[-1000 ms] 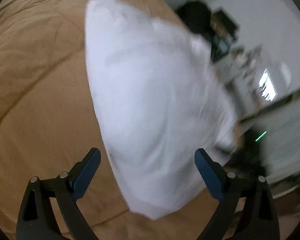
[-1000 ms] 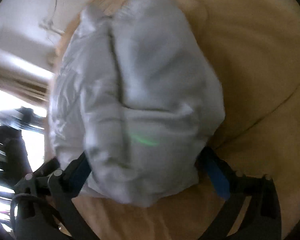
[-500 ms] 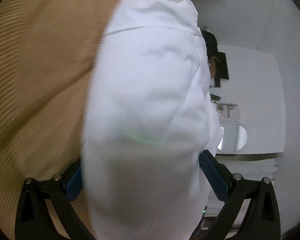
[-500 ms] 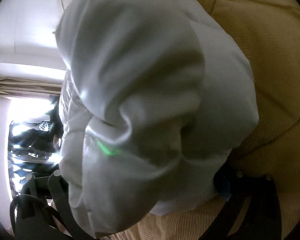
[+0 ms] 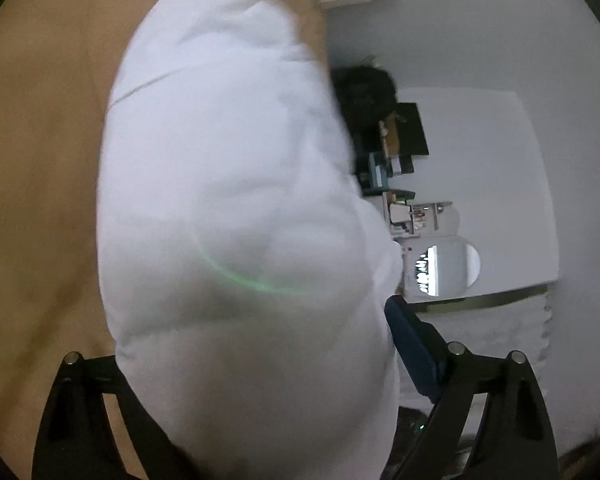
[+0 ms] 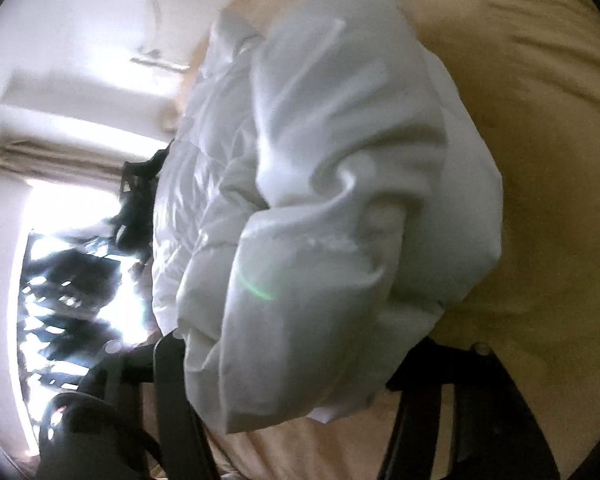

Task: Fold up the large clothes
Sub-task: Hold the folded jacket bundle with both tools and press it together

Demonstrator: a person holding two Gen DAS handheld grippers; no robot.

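Roughly placed: white padded garment (image 5: 240, 216) bunched in a thick bundle over the tan bedcover (image 5: 32, 184), filling the middle of both wrist views.
Left gripper: the left gripper (image 5: 256, 344) straddles the near end of the bundle; its right blue pad (image 5: 410, 340) sits clear of the cloth edge, the other finger is hidden behind fabric. Jaws have just been narrowing a little with the garment between them, but read as released, not pinching.
Right gripper: the right gripper (image 6: 292, 364) has the puffy folds (image 6: 340, 208) stuffed between its fingers; both pads are buried. Jaws have just been closing around the cloth; whether they actually bite I cannot tell.
Pose: both tools angle downward toward the bed, the left rolled so the room's far wall (image 5: 480, 40) stands sideways; the right looks along the bundle toward a bright window (image 6: 60, 280).
Step in hand, judged: gathering the bulk to lay over a fold.
Doing it well: take a full layer edge, not a loose puff; keep both ends level; lower onto the bedcover before letting go, so trapped air does not spring the fold open.
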